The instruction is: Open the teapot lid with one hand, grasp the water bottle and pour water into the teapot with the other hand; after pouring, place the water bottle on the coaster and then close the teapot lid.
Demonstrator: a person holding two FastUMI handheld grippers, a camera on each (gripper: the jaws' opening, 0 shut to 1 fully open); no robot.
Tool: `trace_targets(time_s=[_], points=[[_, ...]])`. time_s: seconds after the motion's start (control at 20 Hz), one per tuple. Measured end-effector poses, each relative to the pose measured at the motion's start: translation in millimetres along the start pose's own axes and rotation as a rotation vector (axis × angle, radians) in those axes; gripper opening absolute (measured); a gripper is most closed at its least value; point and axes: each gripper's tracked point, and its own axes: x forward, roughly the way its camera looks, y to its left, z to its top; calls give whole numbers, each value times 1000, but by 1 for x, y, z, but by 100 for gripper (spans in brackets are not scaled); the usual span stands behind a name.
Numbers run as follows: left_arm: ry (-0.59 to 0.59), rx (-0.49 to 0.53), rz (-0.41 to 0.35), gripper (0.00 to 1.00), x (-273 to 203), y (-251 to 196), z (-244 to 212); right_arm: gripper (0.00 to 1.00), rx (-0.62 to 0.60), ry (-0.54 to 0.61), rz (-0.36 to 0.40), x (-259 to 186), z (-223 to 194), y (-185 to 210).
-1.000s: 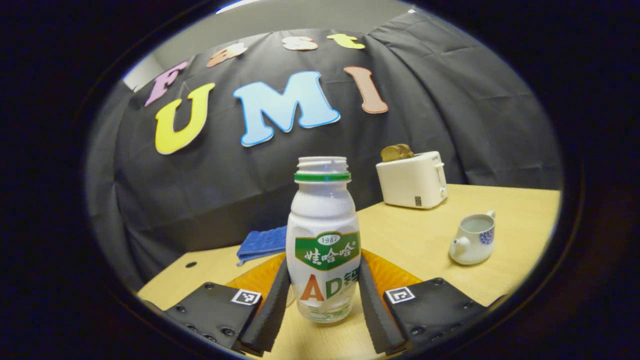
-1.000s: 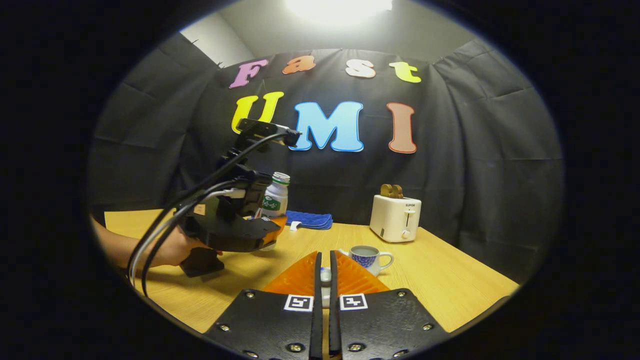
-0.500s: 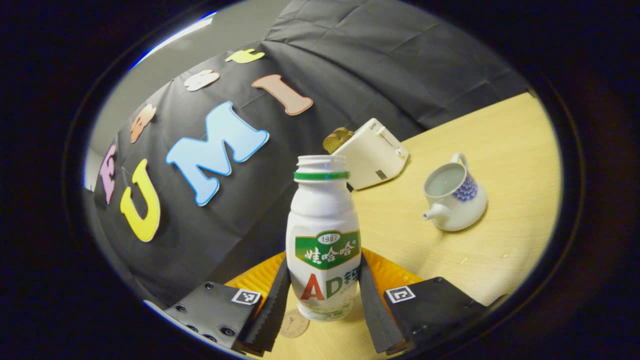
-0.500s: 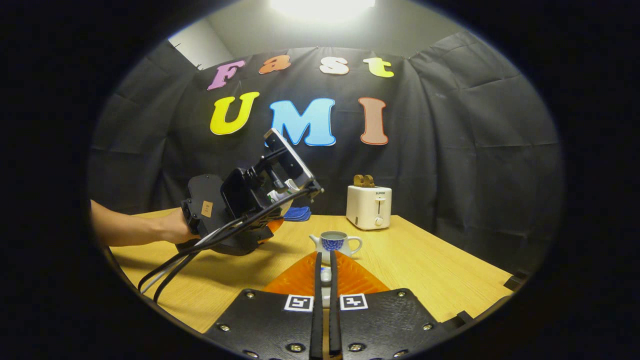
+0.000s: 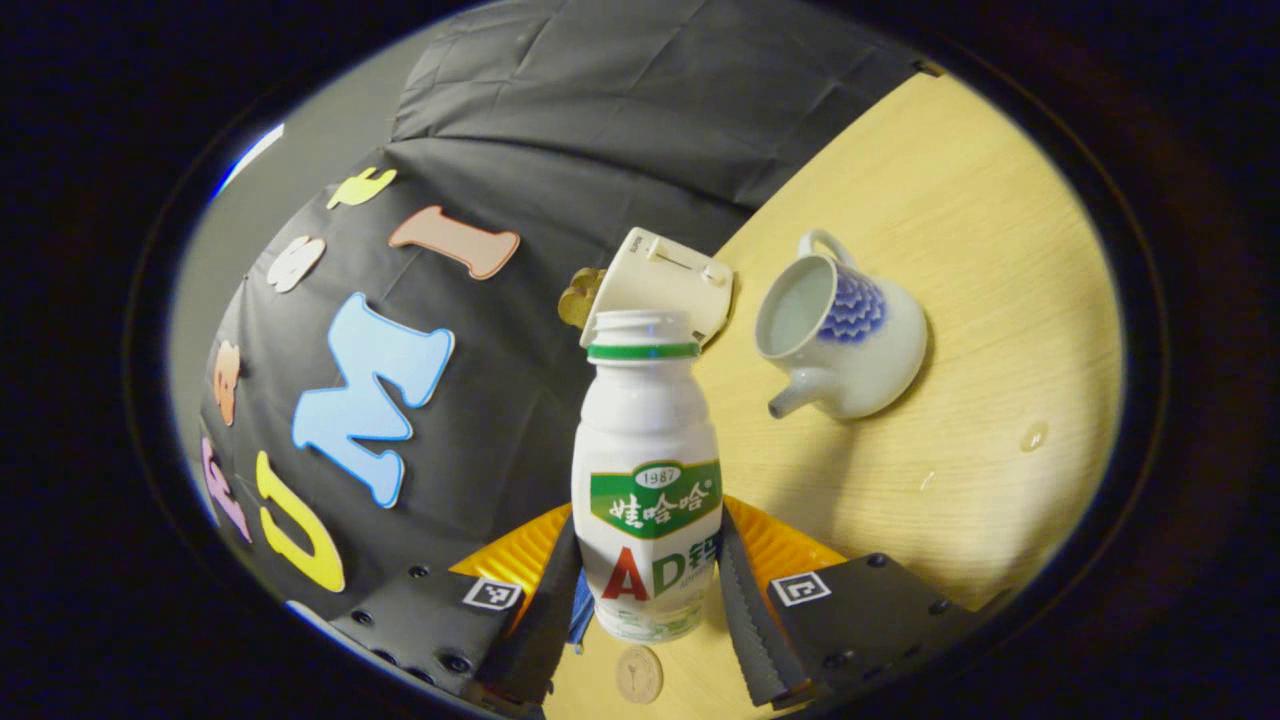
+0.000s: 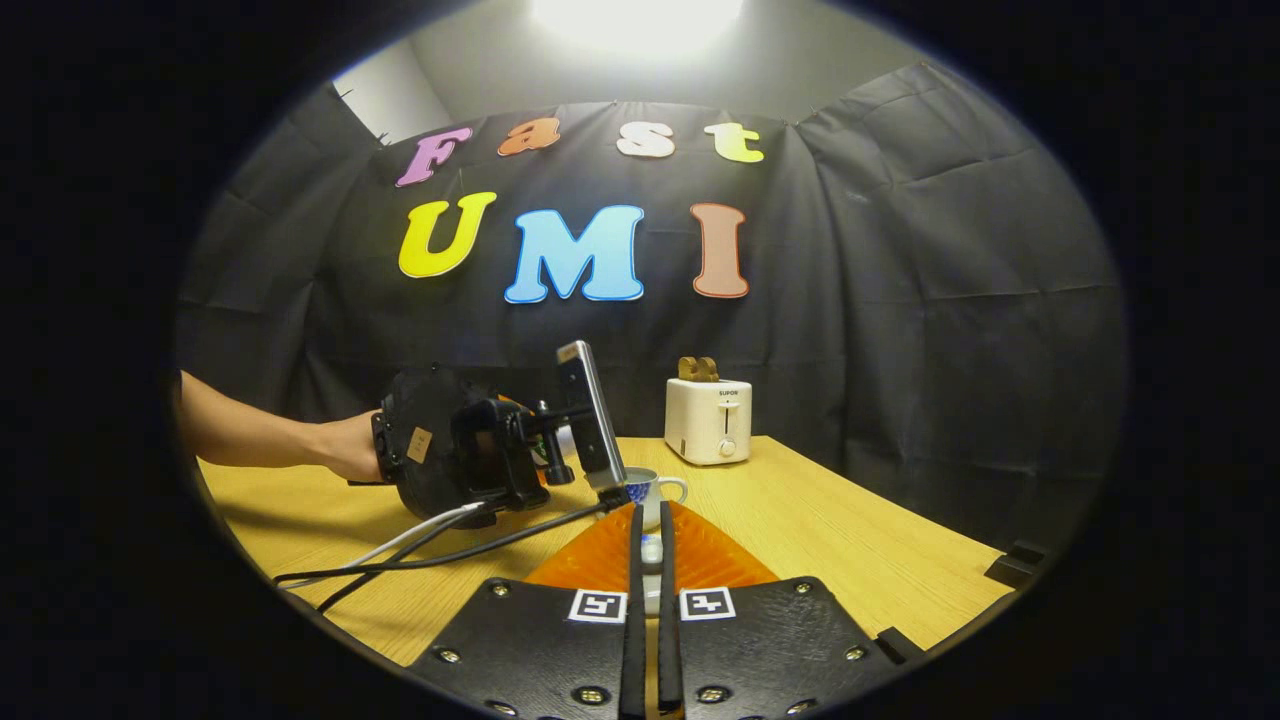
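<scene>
White porcelain teapot (image 5: 845,335) with a blue pattern stands lidless on the wooden table (image 5: 980,300), its mouth open and its spout turned toward the bottle. Left gripper (image 5: 648,580) is clamped on the water bottle (image 5: 647,470), both fingers pressed to the lower body; the cap is off, and the bottle is held in the air, strongly tilted relative to the table, its open neck just beside the teapot's rim. No stream is visible between neck and pot, and I cannot tell the liquid level in either. A few droplets lie on the table beyond the teapot. Right gripper (image 6: 648,600) has its fingers pressed nearly together on a small pale object (image 6: 651,550), probably the lid's knob, held well back from the teapot. Round coaster (image 5: 639,673) lies on the table below the bottle's base. Toaster (image 5: 660,285) stands behind the teapot. Judgement: lid removal and bottle grasp are settled; pouring is either imminent, under way or just over. Left to do: set the bottle on the coaster, then replace the lid.
</scene>
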Motion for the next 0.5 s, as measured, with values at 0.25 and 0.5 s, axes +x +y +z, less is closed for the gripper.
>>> trace_targets(time_s=[0.25, 0.5], points=[[-2, 172, 39, 76, 2, 9, 9, 5, 24, 7, -8, 0, -5, -7], [7, 261, 33, 80, 10, 10, 10, 5, 34, 11, -14, -1, -7, -13]])
